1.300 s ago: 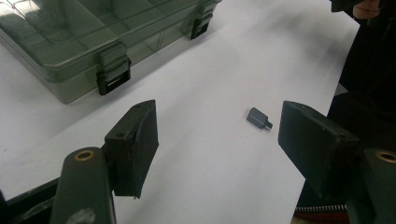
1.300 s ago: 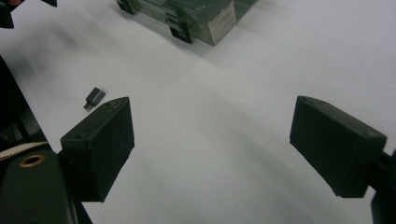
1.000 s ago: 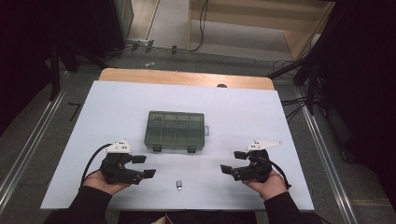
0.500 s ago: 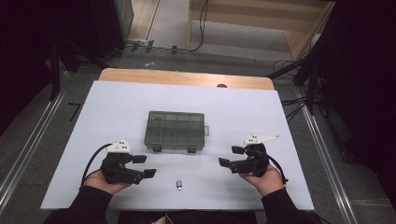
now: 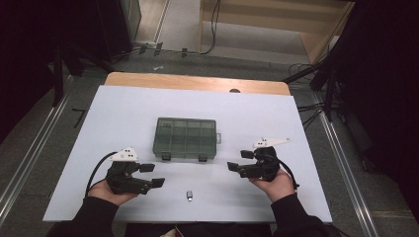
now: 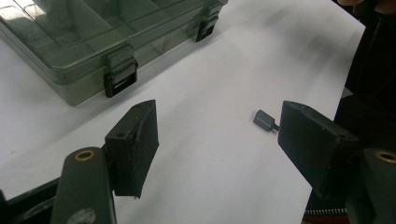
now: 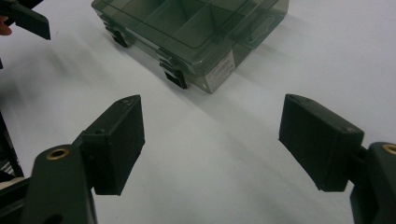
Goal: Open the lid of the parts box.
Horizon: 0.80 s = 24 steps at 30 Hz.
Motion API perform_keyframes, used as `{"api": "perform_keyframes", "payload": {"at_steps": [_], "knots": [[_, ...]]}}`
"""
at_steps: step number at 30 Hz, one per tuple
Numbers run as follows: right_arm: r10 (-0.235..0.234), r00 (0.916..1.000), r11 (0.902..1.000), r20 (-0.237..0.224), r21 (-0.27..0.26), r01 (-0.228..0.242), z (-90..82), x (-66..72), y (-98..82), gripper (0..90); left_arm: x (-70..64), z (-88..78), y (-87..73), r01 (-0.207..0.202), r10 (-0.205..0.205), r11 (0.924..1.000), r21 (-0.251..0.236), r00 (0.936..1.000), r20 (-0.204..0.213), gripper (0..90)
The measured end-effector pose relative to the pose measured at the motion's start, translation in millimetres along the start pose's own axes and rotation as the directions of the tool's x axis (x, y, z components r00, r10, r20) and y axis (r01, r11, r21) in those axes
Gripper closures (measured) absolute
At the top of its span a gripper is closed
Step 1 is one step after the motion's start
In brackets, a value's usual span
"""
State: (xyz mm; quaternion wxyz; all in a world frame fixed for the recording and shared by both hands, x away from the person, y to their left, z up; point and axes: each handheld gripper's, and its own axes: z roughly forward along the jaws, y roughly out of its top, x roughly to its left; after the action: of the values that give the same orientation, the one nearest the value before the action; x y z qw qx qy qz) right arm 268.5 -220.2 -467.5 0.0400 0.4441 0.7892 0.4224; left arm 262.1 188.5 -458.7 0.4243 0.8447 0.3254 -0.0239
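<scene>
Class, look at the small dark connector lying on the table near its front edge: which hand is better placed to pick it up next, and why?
Probably the left. The left tool has open jaws and already faces the small connector, which lies just beyond one jaw in its view. The right tool is open too, but it faces the closed compartment box.

The right gripper [image 5: 236, 160] slid a bit toward the middle of the table. Its jaws have just been closing some, nothing between them.

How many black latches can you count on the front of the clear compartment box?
2: on the box, one latch sits near the front's left end and the other latch near its right end. Other sides may hide more.
</scene>
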Motion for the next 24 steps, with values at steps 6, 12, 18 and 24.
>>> {"api": "perform_keyframes", "payload": {"at_steps": [6, 12, 18, 24], "knots": [[0.003, 1.0000, 0.9999, -0.001, 0.010, -0.003, 6.5, -0.5, 5.9, 21.6, 3.0, -1.8, -0.8, 0.010, -0.010, 0.9999, -0.010, 0.9999, -0.004, 29.4], [0.010, 0.9999, 0.9999, -0.003, 0.014, -0.010, 11.1, -1.6, 10.2, 22.0, 6.0, -3.8, -1.5, 0.033, -0.033, 0.9990, -0.030, 0.9994, 0.010, 29.4], [-0.002, 1.0000, 0.9998, 0.000, 0.019, 0.002, 18.5, -2.0, 15.8, 22.2, 5.0, -2.2, -1.0, 0.024, -0.024, 0.9995, -0.018, 0.9997, 0.007, 29.5], [-0.006, 1.0000, 0.9998, 0.003, 0.021, 0.006, 24.1, -2.3, 19.5, 22.6, 4.8, -1.7, -0.8, 0.026, -0.026, 0.9995, -0.015, 0.9996, 0.011, 29.5]]}}
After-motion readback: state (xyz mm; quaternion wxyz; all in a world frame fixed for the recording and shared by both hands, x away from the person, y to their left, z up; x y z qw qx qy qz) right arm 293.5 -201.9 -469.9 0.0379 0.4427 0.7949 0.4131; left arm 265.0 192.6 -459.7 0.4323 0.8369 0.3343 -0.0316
